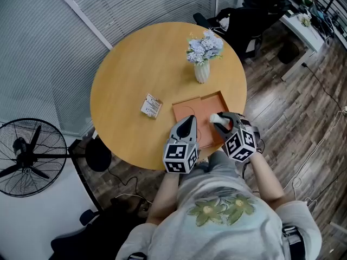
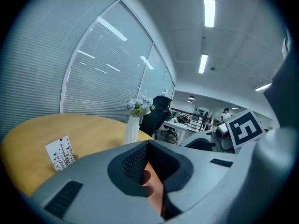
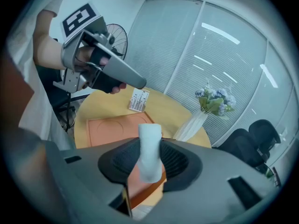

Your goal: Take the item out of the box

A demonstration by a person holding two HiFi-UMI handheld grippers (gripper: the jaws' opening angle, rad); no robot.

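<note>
While clamped on the white cylindrical item, leaves its blunt upper end standing clear above the dark ribbed pads, one pressed to each side of its lower half. Holds it upright and centred between those fingers of the right gripper, with no slack showing on either side. From the head view, carries the white cylindrical item over the near right part of the shallow orange box, close to its rim. Cannot tell whether the lower end touches the box floor.

Just beside the right gripper, to its left: the left gripper, tip over the near edge of the orange box. Fingers drawn together to a narrow slit in the left gripper view, nothing between them, only a strip of orange showing through. Both marker cubes low over the near edge of the round wooden table.

Further out on the table: a white vase of pale blue flowers, upright, near the far right corner of the box but apart from it. Left of the box, also apart: a small white card with black print.

Off the table: a black standing fan on the floor at the left, dark office chairs past the far edge.
</note>
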